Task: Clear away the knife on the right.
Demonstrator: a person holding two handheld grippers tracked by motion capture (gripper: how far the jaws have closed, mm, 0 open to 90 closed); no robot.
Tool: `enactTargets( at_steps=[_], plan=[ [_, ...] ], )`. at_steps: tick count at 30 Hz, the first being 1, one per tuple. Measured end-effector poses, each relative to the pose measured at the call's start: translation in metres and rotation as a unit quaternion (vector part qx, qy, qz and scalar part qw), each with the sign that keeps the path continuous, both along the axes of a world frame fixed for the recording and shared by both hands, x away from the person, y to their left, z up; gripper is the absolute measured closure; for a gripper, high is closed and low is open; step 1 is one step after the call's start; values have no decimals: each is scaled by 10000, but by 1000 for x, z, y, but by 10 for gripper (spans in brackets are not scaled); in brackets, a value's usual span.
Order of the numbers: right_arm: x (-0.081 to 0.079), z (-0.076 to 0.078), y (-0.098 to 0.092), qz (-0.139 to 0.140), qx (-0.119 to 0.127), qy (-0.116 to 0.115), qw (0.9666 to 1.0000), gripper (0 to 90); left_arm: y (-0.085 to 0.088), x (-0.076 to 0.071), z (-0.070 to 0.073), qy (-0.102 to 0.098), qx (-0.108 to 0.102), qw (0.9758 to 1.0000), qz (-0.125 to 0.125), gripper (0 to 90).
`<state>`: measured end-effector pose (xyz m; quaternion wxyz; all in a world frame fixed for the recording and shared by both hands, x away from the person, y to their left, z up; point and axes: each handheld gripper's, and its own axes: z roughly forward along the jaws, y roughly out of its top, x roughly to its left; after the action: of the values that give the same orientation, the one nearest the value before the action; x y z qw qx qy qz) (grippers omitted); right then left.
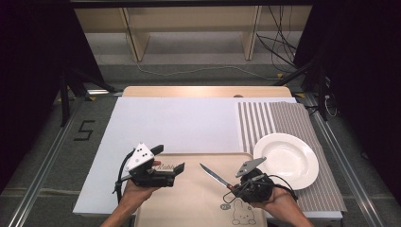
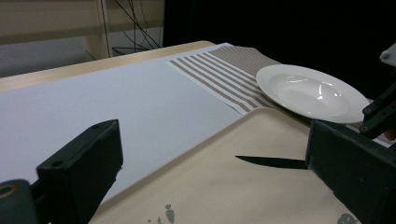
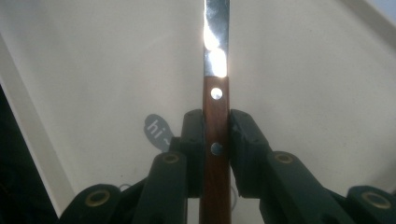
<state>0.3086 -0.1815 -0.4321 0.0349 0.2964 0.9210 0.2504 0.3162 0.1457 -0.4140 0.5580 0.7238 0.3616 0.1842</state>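
Observation:
A knife point(image 1: 213, 174) with a brown wooden handle point(image 3: 215, 140) and a shiny blade point(image 3: 216, 37) hangs just above the beige tray point(image 1: 198, 203), tip pointing to the far left. My right gripper point(image 1: 232, 187) is shut on the handle, and its pads point(image 3: 194, 140) press both sides near the rivets. To the left, my left gripper point(image 1: 168, 159) hovers over the tray's far left corner, open and with nothing between its fingers. In the left gripper view the dark blade point(image 2: 271, 162) shows between the open jaws, farther off over the tray point(image 2: 219, 186).
A white plate point(image 1: 286, 158) rests on a striped placemat point(image 1: 279, 118) right of the tray. A white mat point(image 1: 175, 123) covers the table beyond. The tray bears a rabbit drawing point(image 1: 241, 213) and a grey "hi" bubble point(image 3: 156, 130). Cables lie on the floor past the table.

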Motion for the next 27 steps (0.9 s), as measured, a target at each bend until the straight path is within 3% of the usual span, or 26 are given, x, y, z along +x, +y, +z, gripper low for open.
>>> enactTargets(
  at_steps=[6,8,16,25,27],
  plan=[
    [-3,-3,2,3,-38,56,10000,771,0,0,0,-3,1,10000,0,39],
    [-4,-6,3,-55,-120,207,9997,771,0,0,0,-2,2,10000,1,39],
    [-8,-15,6,-171,-368,452,9982,770,0,0,0,-1,7,10000,4,39],
    [-16,-25,11,-85,-758,580,9954,769,1,0,0,3,2,10000,13,39],
    [-17,-25,12,-99,-738,594,9955,765,1,0,0,1,6,10000,12,39]
  ],
)
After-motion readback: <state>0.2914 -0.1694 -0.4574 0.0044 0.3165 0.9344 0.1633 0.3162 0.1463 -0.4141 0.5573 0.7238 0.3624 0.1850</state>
